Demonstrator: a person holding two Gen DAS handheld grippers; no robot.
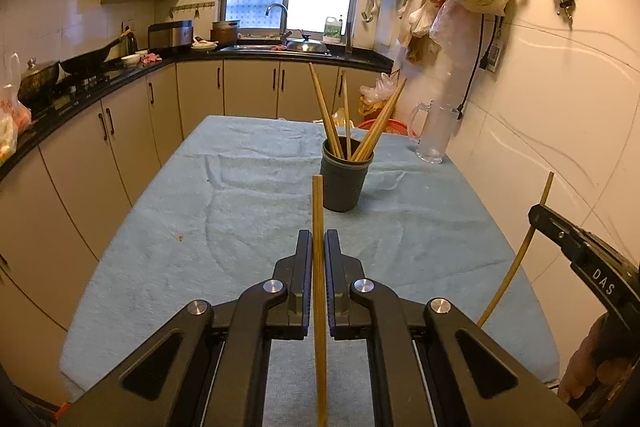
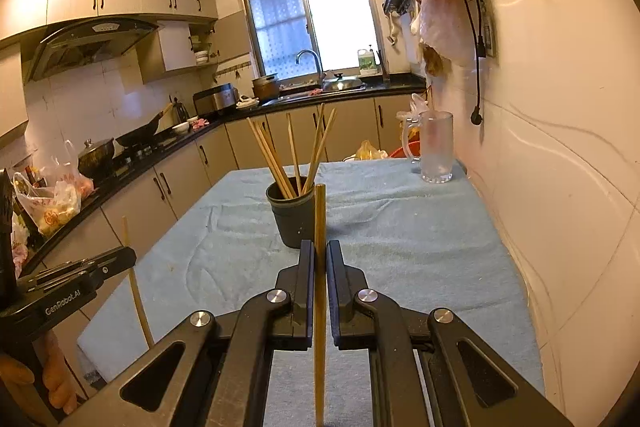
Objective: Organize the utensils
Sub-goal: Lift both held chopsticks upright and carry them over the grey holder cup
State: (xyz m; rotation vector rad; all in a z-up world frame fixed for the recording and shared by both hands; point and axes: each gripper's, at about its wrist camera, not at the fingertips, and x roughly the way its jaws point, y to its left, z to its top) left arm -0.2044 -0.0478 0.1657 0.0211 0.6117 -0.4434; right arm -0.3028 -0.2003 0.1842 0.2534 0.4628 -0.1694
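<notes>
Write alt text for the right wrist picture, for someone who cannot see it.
A black two-finger tool grips one upright wooden chopstick above a table covered in blue cloth. Just beyond stands a dark cup holding more chopsticks, with a frosted glass mug by the tiled wall. At left, a second tool holds another chopstick.

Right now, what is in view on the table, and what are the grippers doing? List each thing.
Blue terry cloth: one, covers the table.
Dark grey plastic cup: one, mid-table, upright.
Wooden chopsticks in the cup: several, tan, leaning outward.
Clear glass mug: one, far right corner by the wall.
Held wooden chopsticks: two, tan, one in the left gripper, one in the right.
Left gripper: black, shut on its chopstick.
Right gripper: black, shut on its chopstick.
</notes>
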